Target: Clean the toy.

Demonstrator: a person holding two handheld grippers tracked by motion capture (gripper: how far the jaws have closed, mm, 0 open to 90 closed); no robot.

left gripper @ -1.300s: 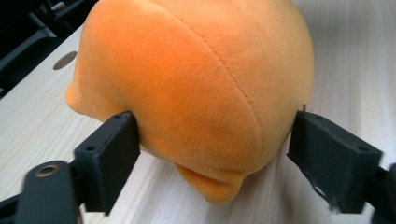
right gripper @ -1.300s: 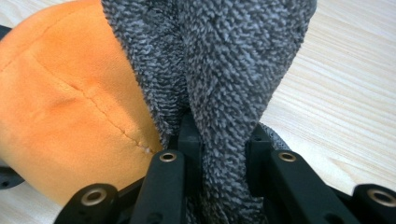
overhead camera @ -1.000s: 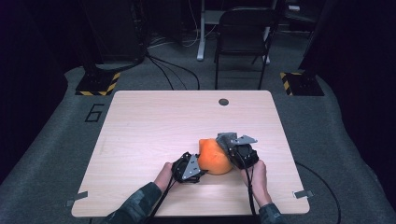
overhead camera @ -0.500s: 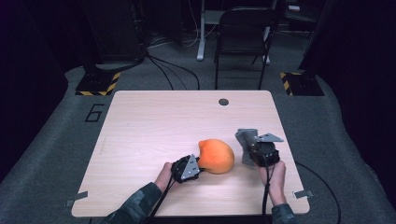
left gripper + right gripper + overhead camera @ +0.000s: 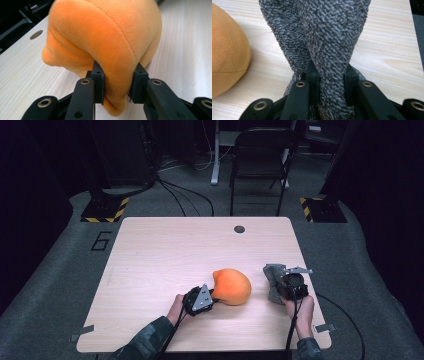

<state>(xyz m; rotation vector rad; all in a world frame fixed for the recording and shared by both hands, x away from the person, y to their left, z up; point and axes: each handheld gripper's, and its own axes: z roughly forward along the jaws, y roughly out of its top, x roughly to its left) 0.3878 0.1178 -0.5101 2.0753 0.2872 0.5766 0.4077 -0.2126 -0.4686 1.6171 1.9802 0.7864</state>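
1. Pinching a fold of the orange plush (image 5: 231, 286), the left gripper (image 5: 200, 299) sits at the plush's near-left edge. Its jaws have just been closing, and in the left gripper view the pads (image 5: 98, 80) bite into a ridge of fabric at the plush's (image 5: 105, 42) near end. Likely reason: soft, round body gives no hard edge, so a pinched fold is the only sure hold.
2. Plush rests on the table (image 5: 150, 255), near the front edge, roughly mid-width. It probably stays down bc the left grip anchors it rather than lifts it.
3. Right of the plush, apart from it w/ bare wood between: the grey knit cloth (image 5: 274, 280). Looks like a sock or cover; can't tell which.
4. Right gripper (image 5: 285, 287) is pressed together on that cloth. In the right gripper view the pads (image 5: 313, 77) clamp a bunched, twisted strip of the knit (image 5: 322, 37), the rest standing up beyond the jaws; plush (image 5: 227, 50) shows at that view's left edge.
5. My read: the two are held apart on purpose, one item per gripper, so the grey piece is kept clear of the plush. Bunched grip suits thin, stretchy fabric, less slip.
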